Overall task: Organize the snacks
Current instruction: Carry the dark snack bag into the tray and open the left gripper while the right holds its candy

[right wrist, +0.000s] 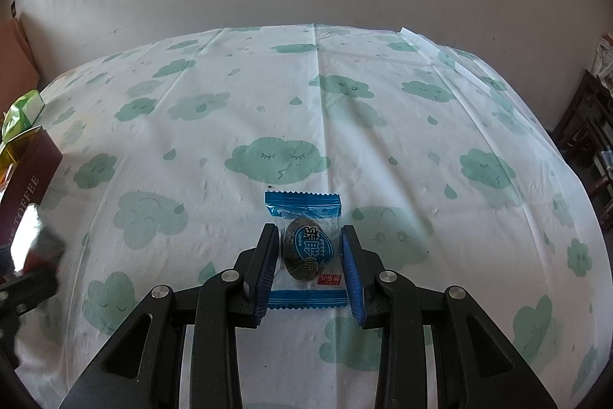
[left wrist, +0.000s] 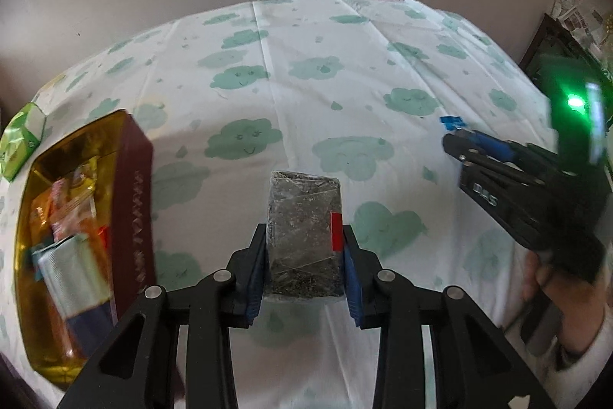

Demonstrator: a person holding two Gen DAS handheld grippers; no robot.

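Observation:
My left gripper (left wrist: 304, 248) is shut on a dark grey wrapped snack block (left wrist: 304, 225) with a red label, held above the cloth. To its left stands a maroon toffee box (left wrist: 130, 202) with a gold inside, holding several wrapped snacks (left wrist: 72, 217). My right gripper (right wrist: 310, 252) straddles a clear blue-edged packet with a dark round snack (right wrist: 302, 240) lying on the cloth; its jaws stand just apart from the packet sides. The right gripper also shows at the right of the left wrist view (left wrist: 452, 144).
A white tablecloth with green clouds (right wrist: 345, 102) covers the table. A green packet (left wrist: 21, 137) lies at the far left edge, behind the box. The box corner shows at the left of the right wrist view (right wrist: 30, 179). Dark furniture (right wrist: 590, 125) stands at the right.

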